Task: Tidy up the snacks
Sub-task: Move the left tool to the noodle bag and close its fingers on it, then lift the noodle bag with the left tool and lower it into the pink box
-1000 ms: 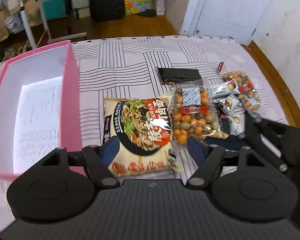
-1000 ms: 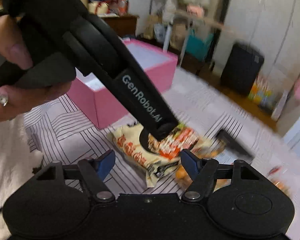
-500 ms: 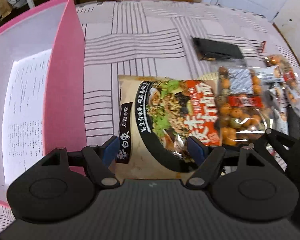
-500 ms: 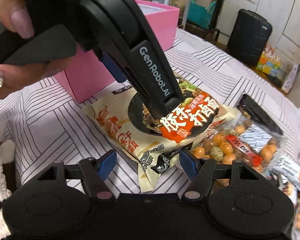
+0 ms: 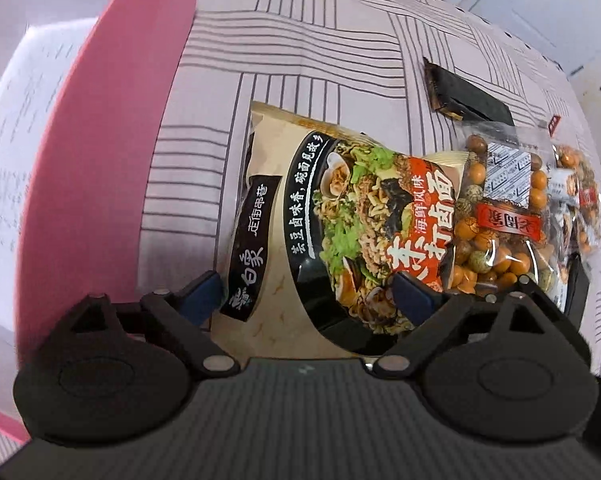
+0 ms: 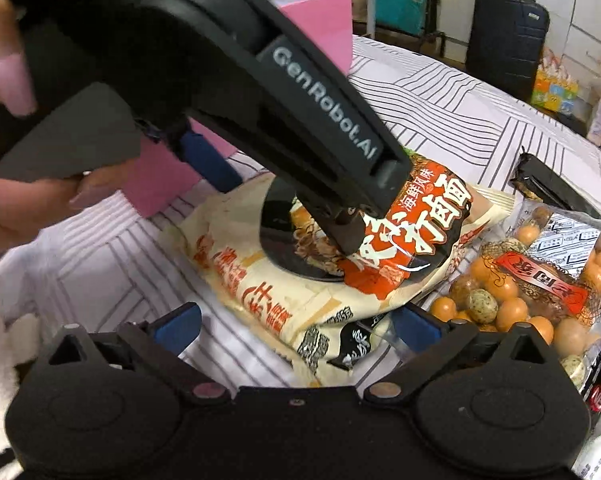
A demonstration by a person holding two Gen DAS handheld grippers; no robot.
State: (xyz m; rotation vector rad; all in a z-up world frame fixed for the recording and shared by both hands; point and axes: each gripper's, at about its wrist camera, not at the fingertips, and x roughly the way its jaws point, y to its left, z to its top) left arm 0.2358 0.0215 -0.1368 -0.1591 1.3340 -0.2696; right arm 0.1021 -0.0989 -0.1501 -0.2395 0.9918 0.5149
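A cream noodle packet (image 5: pixel 340 216) lies on the striped cloth, just right of the pink box (image 5: pixel 100 160). My left gripper (image 5: pixel 306 300) is open, its blue fingers straddling the packet's near end and pressing down on it. In the right wrist view the left gripper (image 6: pixel 288 200) has one finger on the packet (image 6: pixel 300 280) and the other beside it. My right gripper (image 6: pixel 296 328) is open and empty, low over the packet's corner.
A clear bag of coated nuts (image 5: pixel 500 216) lies against the packet's right side, also in the right wrist view (image 6: pixel 540 280). A black wallet-like pouch (image 5: pixel 464 96) lies behind. More small snack packs (image 5: pixel 576 192) sit at the far right.
My left gripper has dropped lower and closer onto the noodle packet, still open. My right gripper has moved in nearer to the packet's corner.
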